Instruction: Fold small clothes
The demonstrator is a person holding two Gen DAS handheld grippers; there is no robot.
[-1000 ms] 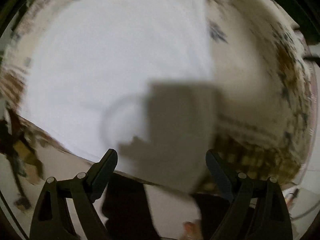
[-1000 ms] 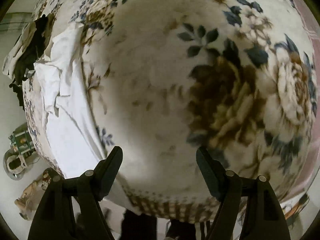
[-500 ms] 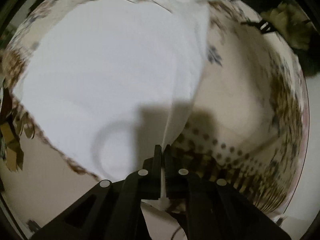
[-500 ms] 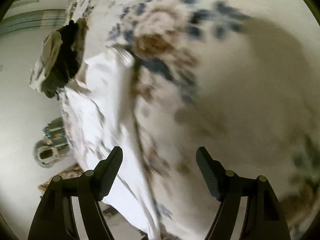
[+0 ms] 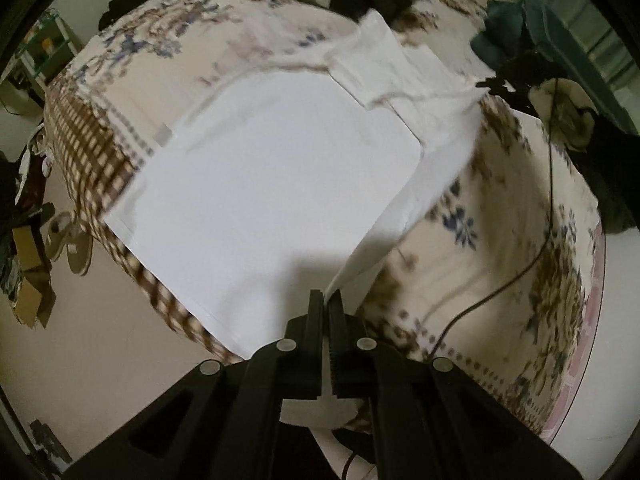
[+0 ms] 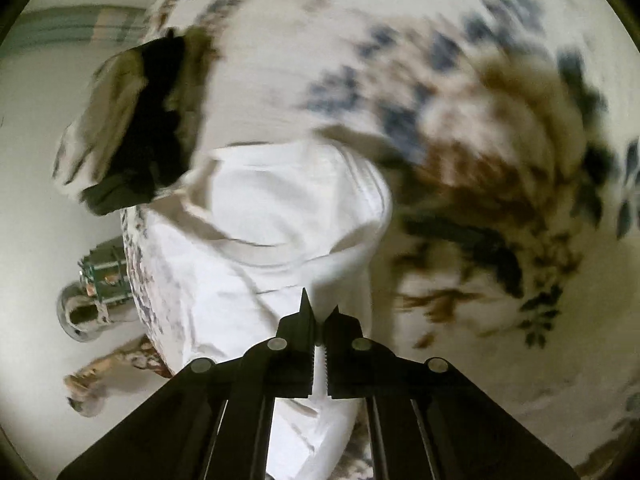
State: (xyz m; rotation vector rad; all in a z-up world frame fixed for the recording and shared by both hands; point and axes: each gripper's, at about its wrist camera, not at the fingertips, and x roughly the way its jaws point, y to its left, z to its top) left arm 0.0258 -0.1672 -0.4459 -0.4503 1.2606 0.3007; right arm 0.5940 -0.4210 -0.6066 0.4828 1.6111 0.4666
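Observation:
A white garment (image 5: 280, 184) lies spread on a floral bedspread (image 5: 520, 240). My left gripper (image 5: 326, 300) is shut on the garment's near right edge and lifts that edge off the bed. In the right wrist view the same white garment (image 6: 256, 232) shows its neck and sleeve end. My right gripper (image 6: 319, 314) is shut on a fold of it, with white cloth showing between the jaws.
A pile of dark and pale clothes (image 6: 136, 140) lies at the bed's edge, also seen in the left wrist view (image 5: 568, 120). A thin black cable (image 5: 532, 264) runs across the bedspread on the right. Slippers (image 5: 68, 240) and a metal container (image 6: 84, 304) sit on the floor.
Both grippers were open one second ago. The left shut on the garment's edge half a second ago and has lifted it. The right moved left to the garment and shut on it.

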